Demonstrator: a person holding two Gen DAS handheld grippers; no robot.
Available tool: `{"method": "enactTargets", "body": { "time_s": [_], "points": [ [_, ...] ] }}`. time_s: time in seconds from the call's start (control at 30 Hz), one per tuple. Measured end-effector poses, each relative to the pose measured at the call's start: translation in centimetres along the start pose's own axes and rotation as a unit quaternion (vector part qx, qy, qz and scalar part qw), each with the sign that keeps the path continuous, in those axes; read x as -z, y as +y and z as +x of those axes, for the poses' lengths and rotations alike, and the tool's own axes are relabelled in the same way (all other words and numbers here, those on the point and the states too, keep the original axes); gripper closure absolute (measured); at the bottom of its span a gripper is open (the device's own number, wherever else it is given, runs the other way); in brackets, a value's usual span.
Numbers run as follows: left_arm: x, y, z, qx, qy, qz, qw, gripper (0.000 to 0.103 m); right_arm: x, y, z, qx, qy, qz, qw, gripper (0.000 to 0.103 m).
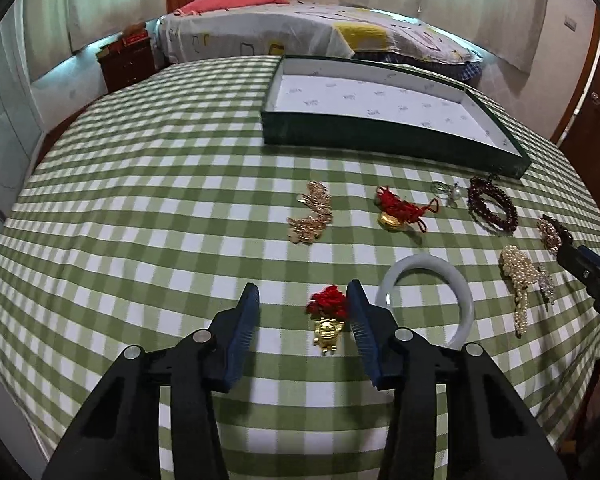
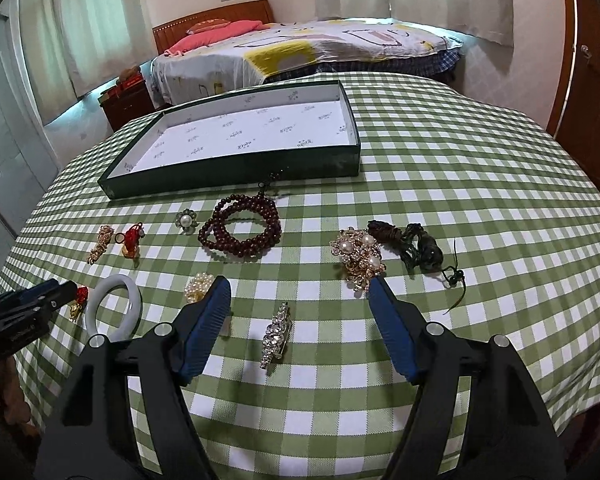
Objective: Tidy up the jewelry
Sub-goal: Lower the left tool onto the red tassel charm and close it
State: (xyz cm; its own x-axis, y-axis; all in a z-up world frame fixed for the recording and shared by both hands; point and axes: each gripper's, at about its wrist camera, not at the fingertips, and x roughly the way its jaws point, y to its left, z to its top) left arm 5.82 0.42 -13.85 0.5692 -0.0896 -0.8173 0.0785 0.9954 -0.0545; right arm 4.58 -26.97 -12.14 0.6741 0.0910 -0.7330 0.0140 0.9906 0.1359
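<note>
Both tools look alike. The left gripper [image 1: 302,298] has two matte black arms, broad and angular, each with a sunken panel near its base. Narrower black links run inward to the fingers [image 1: 240,332], joined by round silver pivot pins, two on each side. The fingers are dark blue plastic blades, tapering to blunt tips, with fine ribbing along their inner faces.

The right gripper [image 2: 300,292] has the same black arms, silver pins and ribbed blue fingers [image 2: 204,328]. Seen from the side in the other view, its body is black with a blue strip and small screws.
</note>
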Motion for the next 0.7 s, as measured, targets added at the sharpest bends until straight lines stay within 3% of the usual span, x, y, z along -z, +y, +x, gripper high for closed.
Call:
{"method": "enactTargets", "body": {
  "time_s": [0.33, 0.5, 0.7],
  "points": [
    [0.05, -0.94, 0.96, 0.001, 0.010, 0.020, 0.9997, 0.059, 0.02, -0.04, 0.53, -0.004, 0.004, 0.002, 1.000, 0.033],
    [0.04, -0.51, 0.86, 0.002, 0.005, 0.016, 0.9999, 0.082, 0.03, -0.09, 0.40, -0.003, 0.002, 0.000, 1.000, 0.033],
    [0.08, -0.51, 0.72, 0.000, 0.005, 0.021, 0.9998, 0.089, -0.06, 0.17, 0.02, -0.002, -0.001, -0.005, 1.000, 0.033]
  ]
}}
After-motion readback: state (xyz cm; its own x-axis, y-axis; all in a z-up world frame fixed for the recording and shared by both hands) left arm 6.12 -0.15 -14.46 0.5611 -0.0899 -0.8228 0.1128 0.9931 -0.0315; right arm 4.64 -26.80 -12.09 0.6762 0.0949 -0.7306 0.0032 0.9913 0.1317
